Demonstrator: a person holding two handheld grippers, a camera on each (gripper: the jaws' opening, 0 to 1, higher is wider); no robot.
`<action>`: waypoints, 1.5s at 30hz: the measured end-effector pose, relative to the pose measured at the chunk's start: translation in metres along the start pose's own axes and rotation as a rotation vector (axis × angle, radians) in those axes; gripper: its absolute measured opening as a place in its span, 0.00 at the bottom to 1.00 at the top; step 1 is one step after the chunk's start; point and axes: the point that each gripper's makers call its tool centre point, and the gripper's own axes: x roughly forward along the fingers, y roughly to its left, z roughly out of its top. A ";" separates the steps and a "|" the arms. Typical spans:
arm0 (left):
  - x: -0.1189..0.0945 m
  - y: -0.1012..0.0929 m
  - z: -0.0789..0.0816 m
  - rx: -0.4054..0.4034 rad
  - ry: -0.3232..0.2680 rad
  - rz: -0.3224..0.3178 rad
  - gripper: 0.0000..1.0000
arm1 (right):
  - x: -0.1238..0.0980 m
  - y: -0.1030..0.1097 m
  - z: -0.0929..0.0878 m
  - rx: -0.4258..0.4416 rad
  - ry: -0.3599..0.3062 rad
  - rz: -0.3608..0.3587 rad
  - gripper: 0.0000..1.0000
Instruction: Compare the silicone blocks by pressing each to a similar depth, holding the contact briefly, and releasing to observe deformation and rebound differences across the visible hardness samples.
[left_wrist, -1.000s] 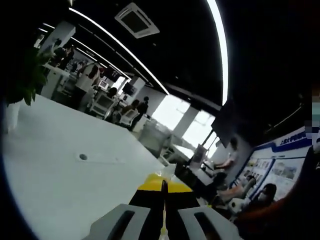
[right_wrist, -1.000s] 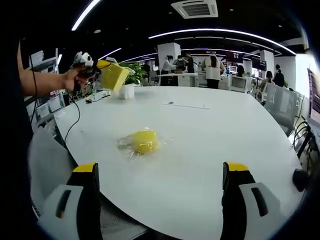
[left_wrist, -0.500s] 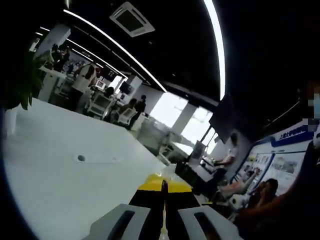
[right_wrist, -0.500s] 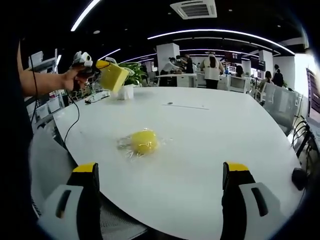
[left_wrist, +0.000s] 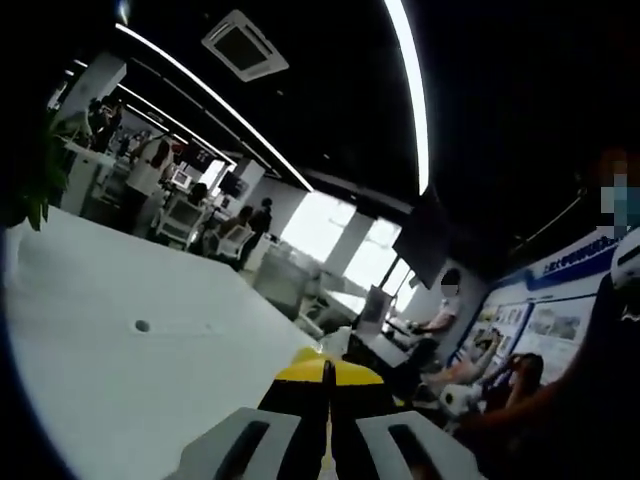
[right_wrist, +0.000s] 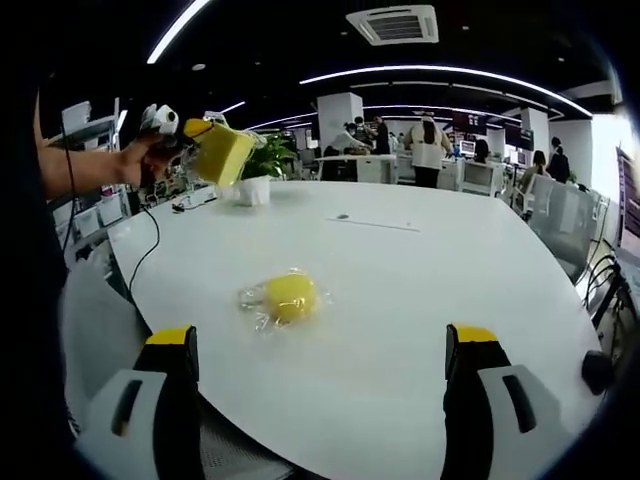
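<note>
A round yellow silicone block (right_wrist: 290, 298) in clear wrap lies on the white table (right_wrist: 420, 290). My right gripper (right_wrist: 325, 345) stands open in front of it, a short way back, nothing between its jaws. A hand holds my left gripper (right_wrist: 172, 135) in the air over the table's far left edge, shut on a yellow silicone block (right_wrist: 222, 152). In the left gripper view the left gripper (left_wrist: 327, 372) has its jaws pressed close, with the block's yellow (left_wrist: 345, 372) showing at their tips, and it faces across the table (left_wrist: 120, 360) into the room.
A potted plant (right_wrist: 258, 170) stands at the table's far left, and a black cable (right_wrist: 150, 255) trails over the left edge. The tabletop has a small round hole (right_wrist: 343, 216). Chairs (right_wrist: 570, 225) stand on the right; people sit and stand at desks beyond.
The left gripper view has swung, showing less table and more ceiling. In the right gripper view the left gripper with its block sits slightly higher. The wrapped block stays on the table.
</note>
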 end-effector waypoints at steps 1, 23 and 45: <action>-0.001 -0.002 -0.001 0.000 0.002 -0.007 0.00 | 0.001 0.000 0.001 -0.004 -0.003 0.001 0.97; -0.003 -0.068 -0.016 0.005 0.037 -0.232 0.00 | 0.023 0.052 0.108 -0.046 -0.168 0.197 0.97; -0.006 -0.115 -0.012 -0.032 0.036 -0.401 0.00 | 0.046 0.136 0.177 0.034 -0.262 0.515 0.71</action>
